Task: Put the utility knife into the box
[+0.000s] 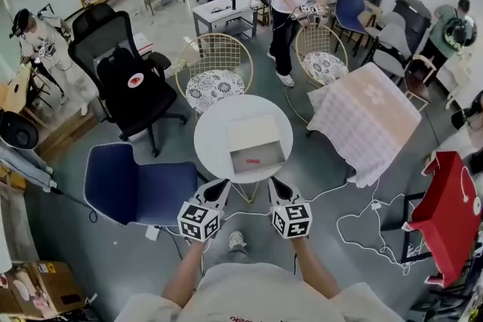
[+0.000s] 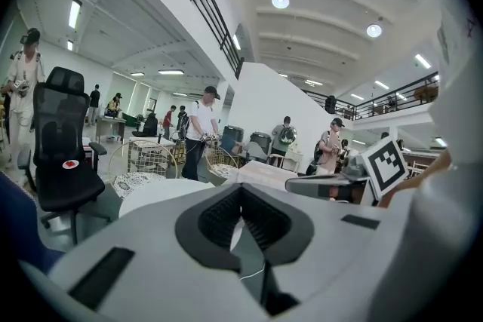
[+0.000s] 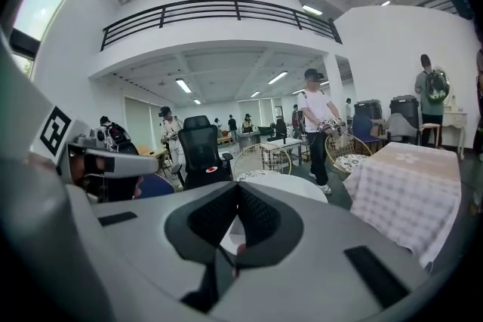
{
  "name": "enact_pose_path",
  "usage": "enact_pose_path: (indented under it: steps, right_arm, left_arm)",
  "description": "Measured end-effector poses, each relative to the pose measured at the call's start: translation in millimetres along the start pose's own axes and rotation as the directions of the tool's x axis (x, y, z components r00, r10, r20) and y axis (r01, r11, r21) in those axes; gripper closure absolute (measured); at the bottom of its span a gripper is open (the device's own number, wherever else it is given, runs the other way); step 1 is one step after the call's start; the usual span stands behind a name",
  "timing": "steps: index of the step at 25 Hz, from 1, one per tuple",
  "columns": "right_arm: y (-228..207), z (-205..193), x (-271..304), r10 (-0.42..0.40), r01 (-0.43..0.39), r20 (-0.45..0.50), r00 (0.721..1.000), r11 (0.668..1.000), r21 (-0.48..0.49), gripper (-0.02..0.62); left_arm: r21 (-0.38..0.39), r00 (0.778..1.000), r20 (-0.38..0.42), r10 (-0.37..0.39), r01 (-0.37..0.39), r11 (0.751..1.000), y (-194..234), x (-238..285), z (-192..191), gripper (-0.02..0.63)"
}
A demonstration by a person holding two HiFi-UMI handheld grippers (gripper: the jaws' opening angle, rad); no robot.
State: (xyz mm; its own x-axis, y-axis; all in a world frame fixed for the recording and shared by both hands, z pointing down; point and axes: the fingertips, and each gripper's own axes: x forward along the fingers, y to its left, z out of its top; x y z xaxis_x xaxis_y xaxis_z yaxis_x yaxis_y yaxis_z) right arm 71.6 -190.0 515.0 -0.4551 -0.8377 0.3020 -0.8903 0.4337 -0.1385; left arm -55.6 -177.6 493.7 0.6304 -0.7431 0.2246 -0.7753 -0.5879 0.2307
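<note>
L gripper [image 2: 241, 189]: jaws shut tip to tip, nothing btwn. R gripper [image 3: 238, 189]: same, shut and empty. 2 grippers total, side by side at near edge of 1 round white table [image 1: 213, 133]. On it 1 open box [image 1: 254, 133]; 1 red utility knife [image 1: 253, 161] lies inside on the box floor, apart from both grippers. Far side: 2 wire chairs [image 1: 213, 84]. Left: 1 blue chair [image 1: 139, 188], 1 black office chair [image 1: 132, 83].
</note>
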Motion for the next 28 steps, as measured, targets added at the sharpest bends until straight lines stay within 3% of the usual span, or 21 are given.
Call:
enact_pose_path:
  steps: [16, 28]
  right_arm:
    - [26.9, -46.5, -148.7, 0.044, -0.043, 0.019, 0.999, 0.997, -0.064, 0.578]
    - [59.4, -78.5, -206.3, 0.065, -0.063, 0.016, 0.998, 0.994, -0.090, 0.580]
  left_arm:
    - [-0.001, 1.000, -0.001, 0.016, -0.016, 1.000, -134.5, -78.0, -56.5, 0.594]
    - [0.008, 1.000, -0.013, 0.027, -0.027, 1.000, -181.2, -122.6, -91.4, 0.595]
